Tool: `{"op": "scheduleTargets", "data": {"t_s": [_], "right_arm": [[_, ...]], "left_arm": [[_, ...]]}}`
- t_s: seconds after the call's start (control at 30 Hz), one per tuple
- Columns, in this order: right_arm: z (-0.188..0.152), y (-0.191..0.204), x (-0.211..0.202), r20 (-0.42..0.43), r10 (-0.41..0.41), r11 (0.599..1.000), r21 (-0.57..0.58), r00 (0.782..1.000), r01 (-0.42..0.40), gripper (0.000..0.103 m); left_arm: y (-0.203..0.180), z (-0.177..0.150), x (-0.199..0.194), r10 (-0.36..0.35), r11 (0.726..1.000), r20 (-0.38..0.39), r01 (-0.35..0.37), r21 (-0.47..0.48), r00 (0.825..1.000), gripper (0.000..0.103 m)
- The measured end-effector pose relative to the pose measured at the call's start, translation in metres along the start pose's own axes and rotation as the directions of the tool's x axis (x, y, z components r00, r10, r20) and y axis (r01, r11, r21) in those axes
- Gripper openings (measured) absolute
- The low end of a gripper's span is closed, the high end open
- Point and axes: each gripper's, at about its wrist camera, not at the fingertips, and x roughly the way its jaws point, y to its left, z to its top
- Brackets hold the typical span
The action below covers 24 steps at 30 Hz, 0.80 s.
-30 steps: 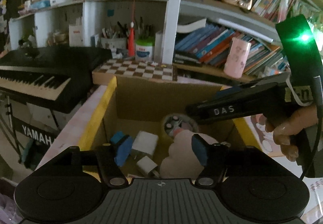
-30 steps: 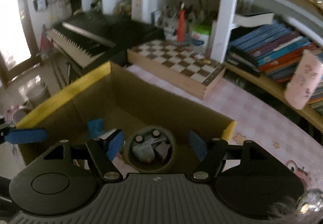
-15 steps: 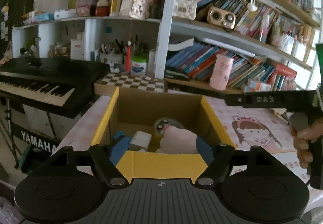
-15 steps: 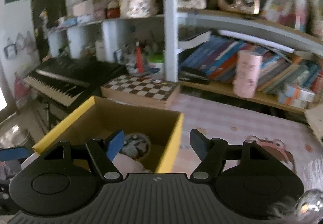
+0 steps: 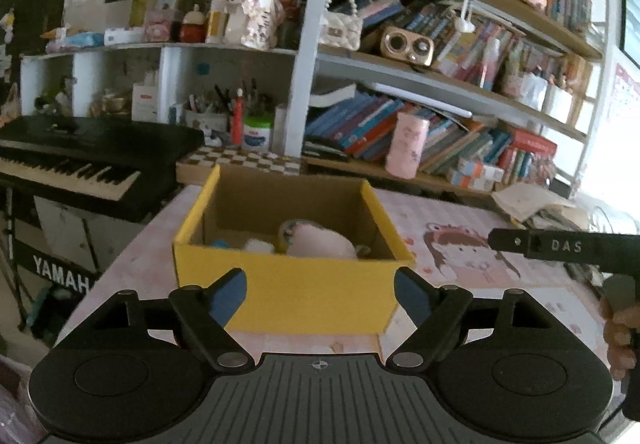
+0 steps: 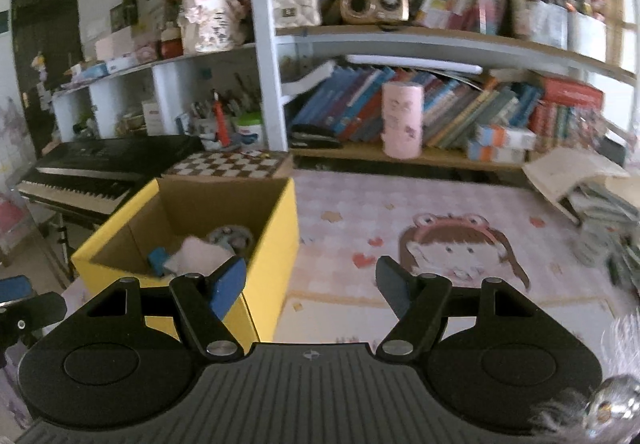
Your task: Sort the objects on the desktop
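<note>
A yellow cardboard box (image 5: 280, 296) stands on the pink desk mat, straight ahead of my left gripper (image 5: 320, 294). Inside it lie a pink plush (image 5: 316, 242), a round tape-like thing (image 5: 288, 230) and small blue and white items. My left gripper's jaws are opening, with nothing between them, and it hangs back from the box's near wall. My right gripper (image 6: 310, 284) is open and empty, to the right of the box (image 6: 276, 220), over the mat's cartoon girl print (image 6: 452, 244). The plush (image 6: 196, 250) shows in the box from that side too.
A black keyboard piano (image 5: 80, 160) stands left of the desk. A chessboard box (image 5: 240, 160) sits behind the yellow box. Bookshelves with a pink cylinder (image 5: 406, 150) run along the back. Papers and books (image 6: 580, 180) pile up at the right. A hand (image 5: 618, 332) holds the right gripper.
Both grippers have pulled back out of the box and risen. The pink plush now lies in the box, free of the left fingers, which have spread wider. The right gripper swung rightward over the mat.
</note>
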Motion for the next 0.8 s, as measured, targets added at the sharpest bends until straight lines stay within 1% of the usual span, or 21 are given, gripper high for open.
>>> {"op": "scheduleTargets", "data": {"t_s": [0.1,0.13,0.27,0.43,0.5,0.67,0.8], "right_arm": [[-0.02,0.0,-0.018,-0.001,-0.036,0.999,-0.013,0.999,0.036,0.069],[-0.028,0.001,-0.024,0.002,-0.048,0.999,-0.024,0.999,0.048,0.07],[-0.054,0.003,-0.044,0.004,-0.084,0.995,-0.054,0.996,0.085,0.072],[-0.076,0.002,-0.06,-0.008,-0.123,0.99,-0.066,0.992,0.122,0.073],[-0.083,0.001,-0.065,-0.014,-0.139,0.989,-0.053,0.99,0.138,0.074],[-0.101,-0.003,-0.076,-0.033,-0.171,0.985,-0.02,0.985,0.17,0.077],[-0.111,-0.005,-0.078,-0.066,-0.178,0.984,-0.021,0.982,0.177,0.077]], "left_arm": [[-0.007,-0.01,-0.005,-0.003,1.0,-0.017,0.002,-0.003,1.0,0.085],[-0.008,-0.014,-0.007,-0.003,1.0,-0.021,0.003,-0.002,1.0,0.086],[-0.018,-0.029,-0.007,-0.03,0.999,-0.064,0.032,0.032,0.998,0.088],[-0.03,-0.042,-0.007,-0.037,0.997,-0.105,0.043,0.057,0.994,0.09],[-0.036,-0.048,-0.007,-0.01,0.998,-0.104,0.016,0.06,0.995,0.094],[-0.044,-0.062,-0.01,0.032,0.999,-0.109,-0.029,0.037,0.993,0.095],[-0.049,-0.069,-0.012,0.047,0.998,-0.131,-0.041,0.045,0.99,0.096]]}}
